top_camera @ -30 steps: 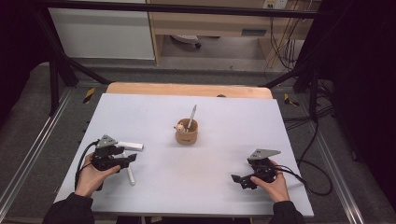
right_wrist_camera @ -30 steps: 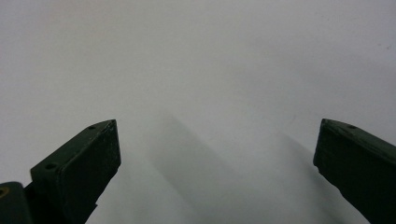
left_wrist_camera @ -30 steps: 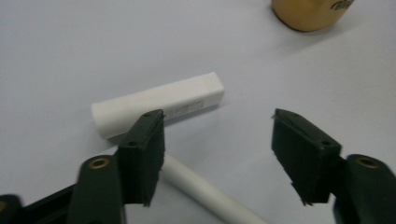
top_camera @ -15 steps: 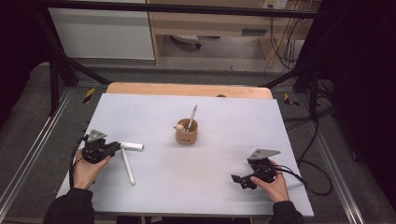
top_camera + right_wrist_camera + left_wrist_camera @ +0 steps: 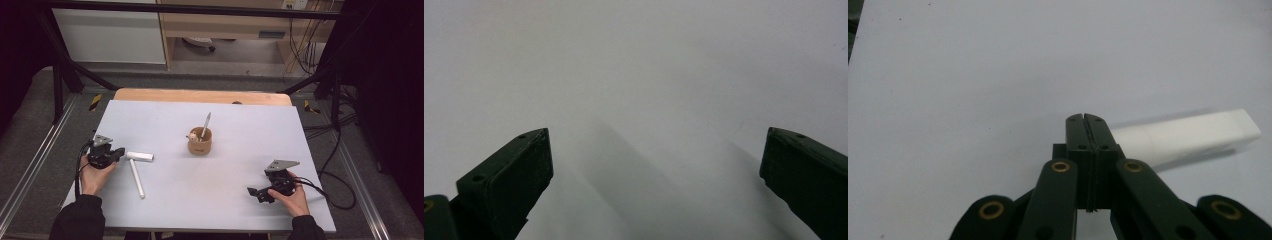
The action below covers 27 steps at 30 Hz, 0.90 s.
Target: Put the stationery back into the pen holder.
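1. Pale grey bench [image 5: 210,200], matte and smooth, stands in a dark-framed room.
2. Left claw [image 5: 1085,120] has just been closing; its jaws now meet on nothing, and it has drawn back left of the white mallet [image 5: 136,165], which lies loose just beside it.
3. Likely just set down.
4. Mallet: blocky head, thin round handle.
5. Right claw [image 5: 654,165] gapes wide.

Right tool [image 5: 656,165] with jaws spread wide apart, nothing between them; ahead and beneath, bare pale counter [image 5: 634,65], crossed by soft shadows near the jaws.
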{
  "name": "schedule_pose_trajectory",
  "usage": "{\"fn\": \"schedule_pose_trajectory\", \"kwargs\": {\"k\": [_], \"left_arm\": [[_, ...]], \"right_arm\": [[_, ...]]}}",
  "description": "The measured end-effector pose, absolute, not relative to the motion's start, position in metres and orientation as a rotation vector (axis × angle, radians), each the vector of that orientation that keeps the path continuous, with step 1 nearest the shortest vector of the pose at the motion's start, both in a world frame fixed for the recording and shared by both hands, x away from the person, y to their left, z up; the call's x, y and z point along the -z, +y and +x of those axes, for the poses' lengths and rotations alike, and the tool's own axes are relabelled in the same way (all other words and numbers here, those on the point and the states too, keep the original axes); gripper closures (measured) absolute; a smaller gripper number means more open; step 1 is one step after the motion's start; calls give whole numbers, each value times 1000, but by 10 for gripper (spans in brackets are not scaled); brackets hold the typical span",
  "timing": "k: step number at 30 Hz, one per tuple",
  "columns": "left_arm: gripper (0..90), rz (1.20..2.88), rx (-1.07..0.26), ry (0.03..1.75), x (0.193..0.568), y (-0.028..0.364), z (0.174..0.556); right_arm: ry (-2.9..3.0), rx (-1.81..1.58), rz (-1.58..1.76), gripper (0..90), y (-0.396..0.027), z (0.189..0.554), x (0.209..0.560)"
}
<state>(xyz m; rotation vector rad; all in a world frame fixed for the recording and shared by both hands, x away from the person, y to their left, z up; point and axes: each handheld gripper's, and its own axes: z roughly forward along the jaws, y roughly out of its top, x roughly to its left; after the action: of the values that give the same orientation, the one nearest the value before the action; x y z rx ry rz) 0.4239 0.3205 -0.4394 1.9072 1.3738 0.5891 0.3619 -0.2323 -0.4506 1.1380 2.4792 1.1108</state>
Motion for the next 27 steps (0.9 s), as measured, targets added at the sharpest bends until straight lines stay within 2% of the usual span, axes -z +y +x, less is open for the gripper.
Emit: {"fn": "schedule_pose_trajectory", "kwargs": {"k": [27], "left_arm": [[894,1910,-541,1317,446,297,429]], "right_arm": [[2486,-1105,1133,14,-231,362,452]]}}
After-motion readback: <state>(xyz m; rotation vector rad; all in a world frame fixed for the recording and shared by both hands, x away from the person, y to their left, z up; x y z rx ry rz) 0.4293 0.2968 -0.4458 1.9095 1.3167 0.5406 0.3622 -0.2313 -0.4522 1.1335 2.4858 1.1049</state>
